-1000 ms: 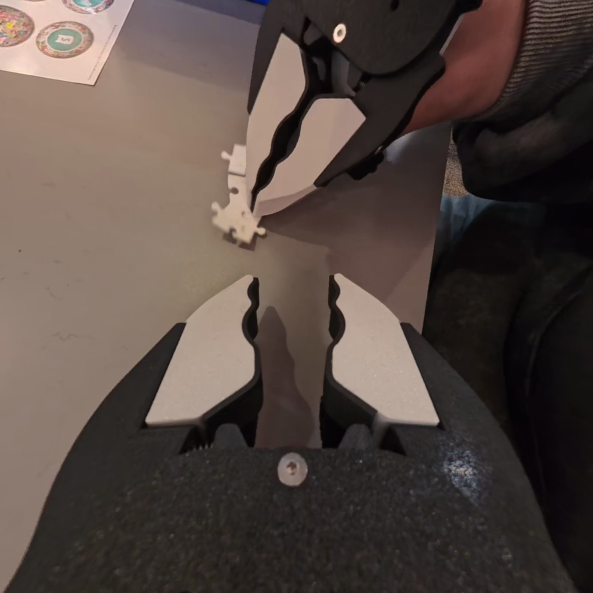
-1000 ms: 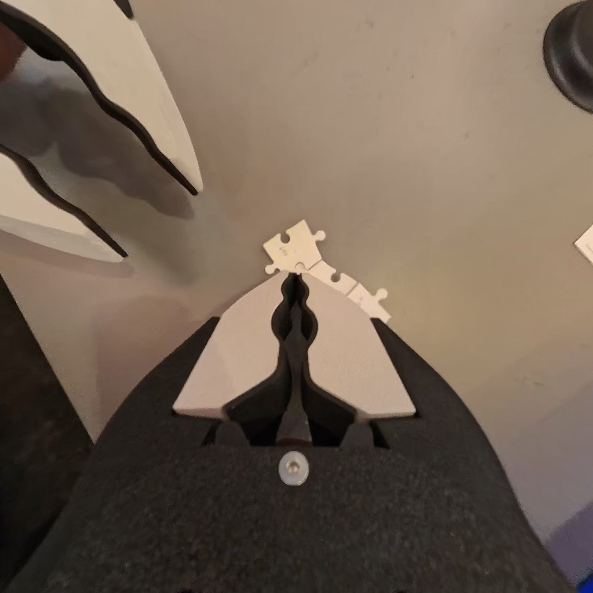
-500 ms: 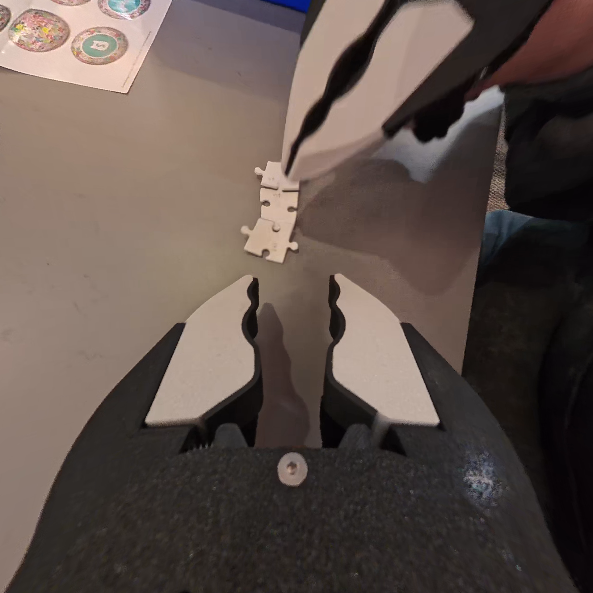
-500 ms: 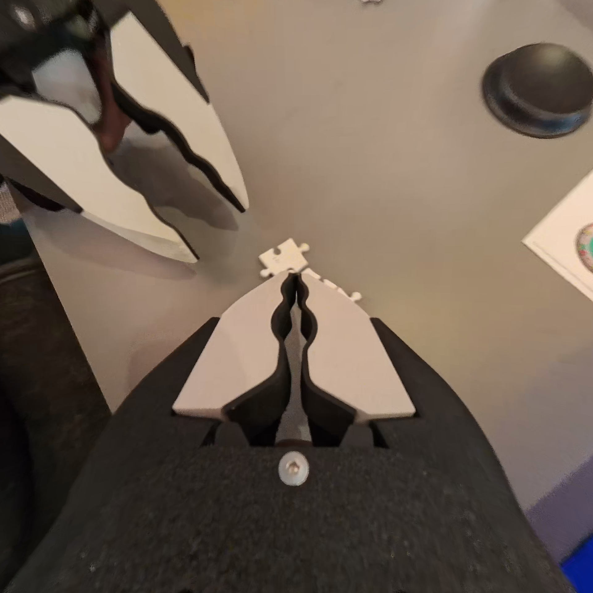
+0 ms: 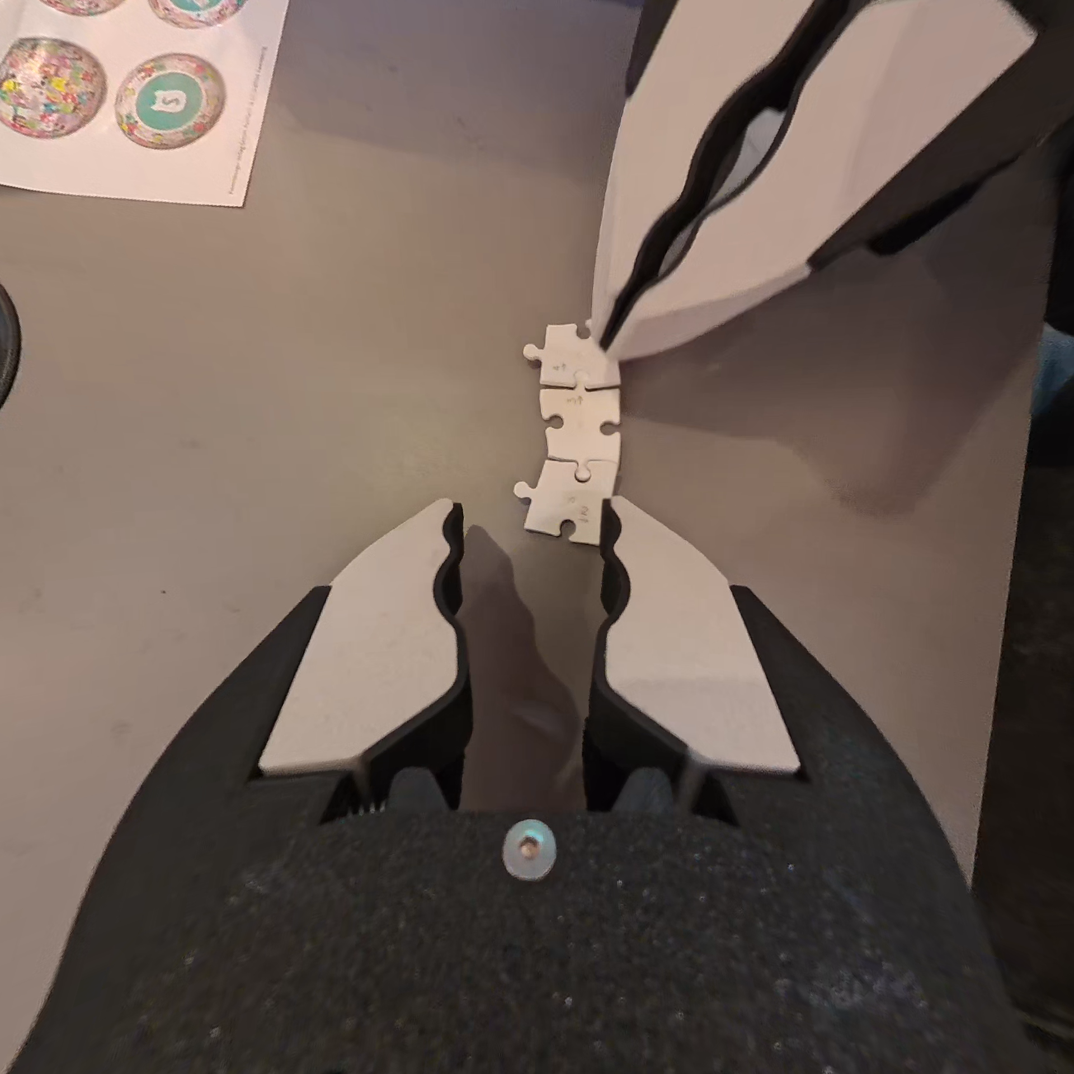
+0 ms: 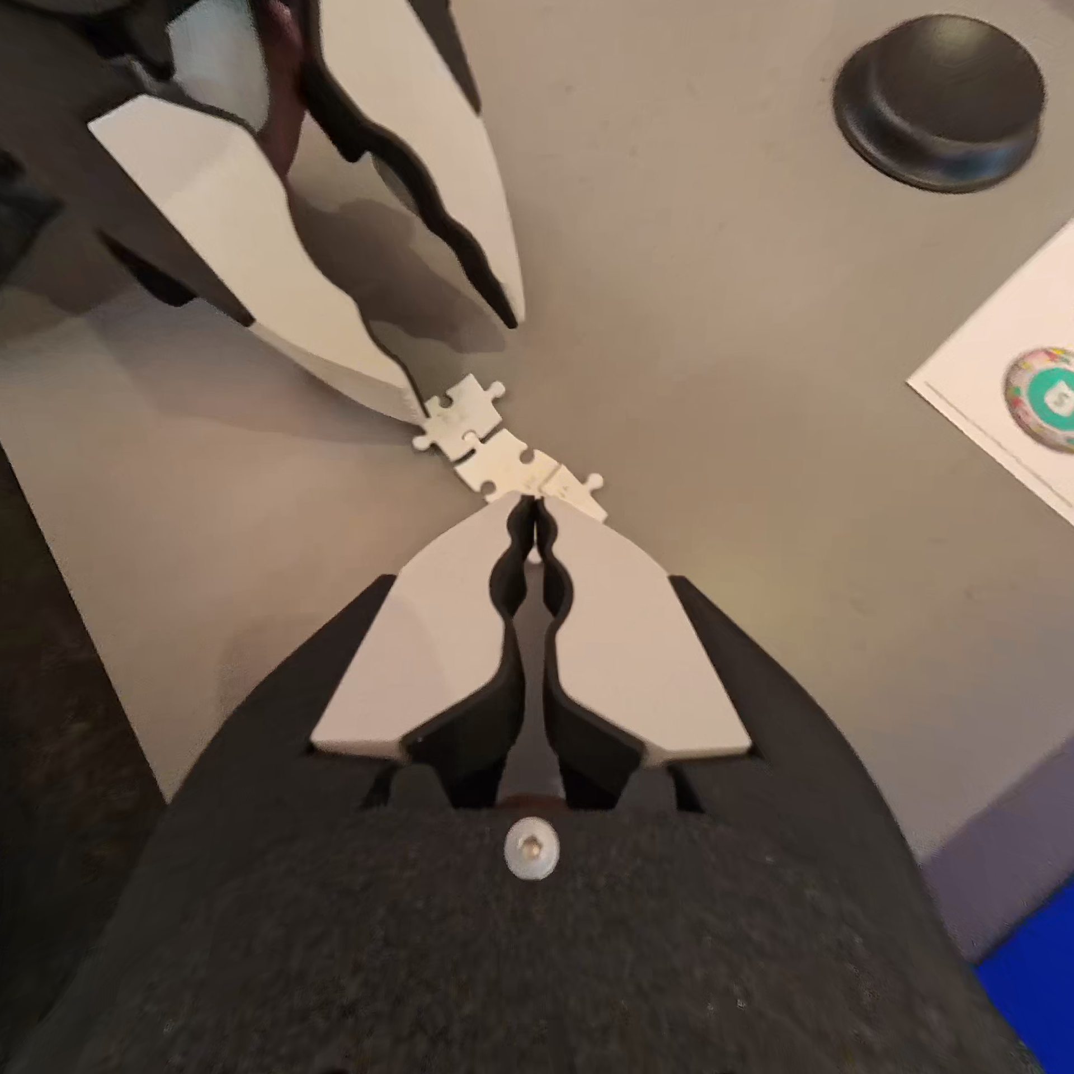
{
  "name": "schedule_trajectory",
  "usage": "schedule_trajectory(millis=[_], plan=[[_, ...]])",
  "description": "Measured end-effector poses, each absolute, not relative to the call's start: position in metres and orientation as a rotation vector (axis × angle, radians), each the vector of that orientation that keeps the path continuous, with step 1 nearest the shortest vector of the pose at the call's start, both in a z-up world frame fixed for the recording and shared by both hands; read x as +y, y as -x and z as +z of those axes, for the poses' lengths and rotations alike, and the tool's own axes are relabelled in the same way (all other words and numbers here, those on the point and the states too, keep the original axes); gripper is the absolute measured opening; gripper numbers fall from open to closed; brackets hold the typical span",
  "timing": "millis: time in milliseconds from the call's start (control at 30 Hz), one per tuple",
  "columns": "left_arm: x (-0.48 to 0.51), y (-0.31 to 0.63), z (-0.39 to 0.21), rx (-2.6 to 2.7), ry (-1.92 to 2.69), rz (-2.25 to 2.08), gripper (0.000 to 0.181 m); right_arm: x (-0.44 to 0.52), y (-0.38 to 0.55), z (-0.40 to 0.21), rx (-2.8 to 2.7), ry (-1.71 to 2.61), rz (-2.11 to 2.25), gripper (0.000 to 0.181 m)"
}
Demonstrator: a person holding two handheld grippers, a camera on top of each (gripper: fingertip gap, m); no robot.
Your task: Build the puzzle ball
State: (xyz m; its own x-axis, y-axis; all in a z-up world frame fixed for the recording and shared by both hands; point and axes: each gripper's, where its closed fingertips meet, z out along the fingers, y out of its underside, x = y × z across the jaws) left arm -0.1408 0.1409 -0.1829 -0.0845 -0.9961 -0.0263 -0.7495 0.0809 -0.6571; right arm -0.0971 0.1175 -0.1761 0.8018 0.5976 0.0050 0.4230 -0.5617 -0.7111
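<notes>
Standing wide apart, the left gripper (image 5: pixel 532 511) fingers hold nothing; one tip touches the near end of the strip of three joined white puzzle pieces (image 5: pixel 576 433), each with small handwriting. The right gripper (image 6: pixel 534 507), nearly closed, presses its far end on the grey table (image 5: pixel 232 407). A printed sheet (image 5: pixel 133 99) lies beyond.

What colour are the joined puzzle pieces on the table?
White, the puzzle pieces show best in the left wrist view.
</notes>
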Motion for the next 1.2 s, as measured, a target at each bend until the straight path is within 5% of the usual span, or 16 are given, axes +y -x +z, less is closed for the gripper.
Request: schedule_trajectory(millis=[1200], plan=[[0.109, 0.199, -0.165, 1.683, 1.796, -0.754, 0.042, 0.125, 0.096, -0.185, -0.775, 2.338, 0.135, 0.0]])
